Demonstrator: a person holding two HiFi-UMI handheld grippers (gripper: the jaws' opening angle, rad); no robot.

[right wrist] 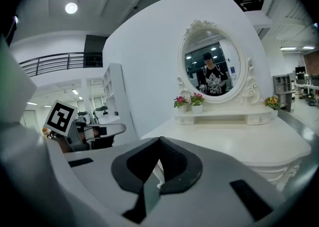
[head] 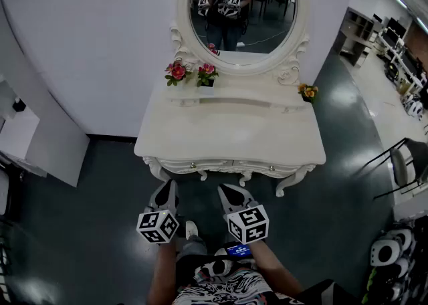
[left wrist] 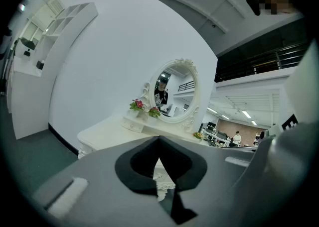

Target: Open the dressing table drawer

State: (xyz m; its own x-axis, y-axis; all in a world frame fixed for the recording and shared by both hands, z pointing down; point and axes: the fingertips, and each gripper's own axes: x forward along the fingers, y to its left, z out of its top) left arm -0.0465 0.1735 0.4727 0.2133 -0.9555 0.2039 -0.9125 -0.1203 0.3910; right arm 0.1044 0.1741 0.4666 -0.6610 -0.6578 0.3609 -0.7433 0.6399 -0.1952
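A curved white wall [head: 93, 36] fills the head view from nine to twelve o'clock. The floor [head: 73, 243] is dark grey-green and glossy, with pale glare at three and seven o'clock. At two o'clock stand an open shelf unit [head: 358, 29] and rows of desks [head: 398, 36]; a black-framed chair [head: 401, 163] sits at three. In the left gripper view a white shelving unit [left wrist: 60, 22] meets the wall at ten o'clock. In the right gripper view a round ceiling light [right wrist: 71, 8] glows at eleven o'clock, above a railed balcony [right wrist: 55, 62].
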